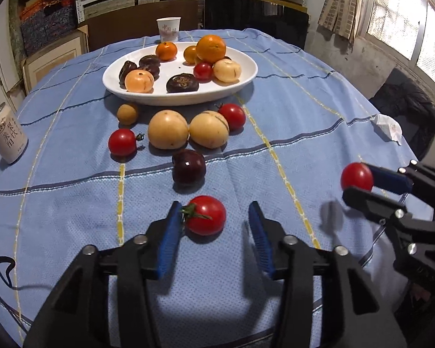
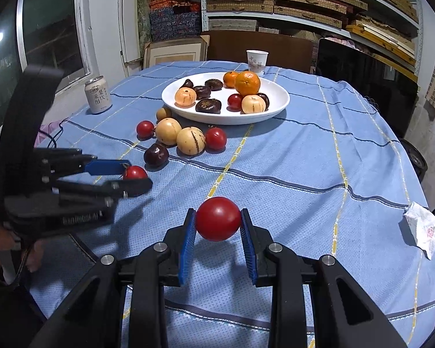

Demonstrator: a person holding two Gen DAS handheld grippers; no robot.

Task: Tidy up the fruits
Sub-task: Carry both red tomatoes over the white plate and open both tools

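1. The left gripper (image 1: 214,226) stands open around a stemmed tomato (image 1: 206,215) on the cloth.
2. The right gripper (image 2: 217,223) holds a red tomato (image 2: 218,222).
3. The white plate (image 2: 278,105) sits far ahead.

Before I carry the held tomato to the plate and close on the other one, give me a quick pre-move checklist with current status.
1. Right hand-held gripper clamped on its tomato: ok.
2. Left hand-held gripper astride the stemmed tomato: ok.
3. Left pads both pressing: not ok, right pad stands off.
4. Free space on the white plate: ok, bare patch at centre.
5. Grip firm enough for the carry: cannot tell.
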